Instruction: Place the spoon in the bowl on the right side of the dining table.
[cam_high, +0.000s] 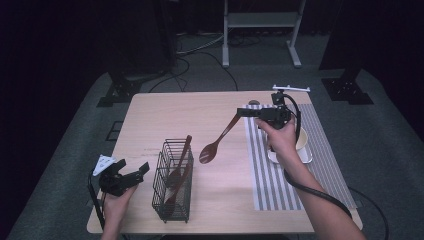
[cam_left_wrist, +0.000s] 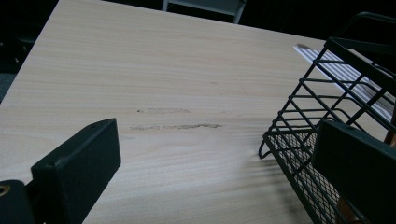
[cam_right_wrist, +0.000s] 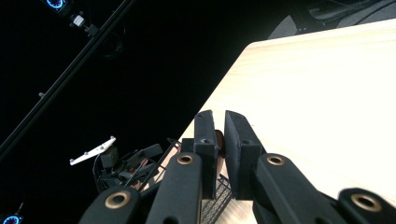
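One long brown wooden spoon (cam_high: 218, 141) hangs in the air, its handle tip pinched in the right gripper (cam_high: 242, 112)'s closed jaws, its bowl drooping below them. It looks light, stiff and smooth, so it may pivot. The left gripper (cam_high: 134, 174)'s jaws gape empty beside the black wire basket (cam_high: 173, 183).

Both grippers are black: the left gripper (cam_high: 141, 170) carries a grey triangular plate, the right gripper (cam_right_wrist: 219, 154) brass-coloured screws and a thick black cable.
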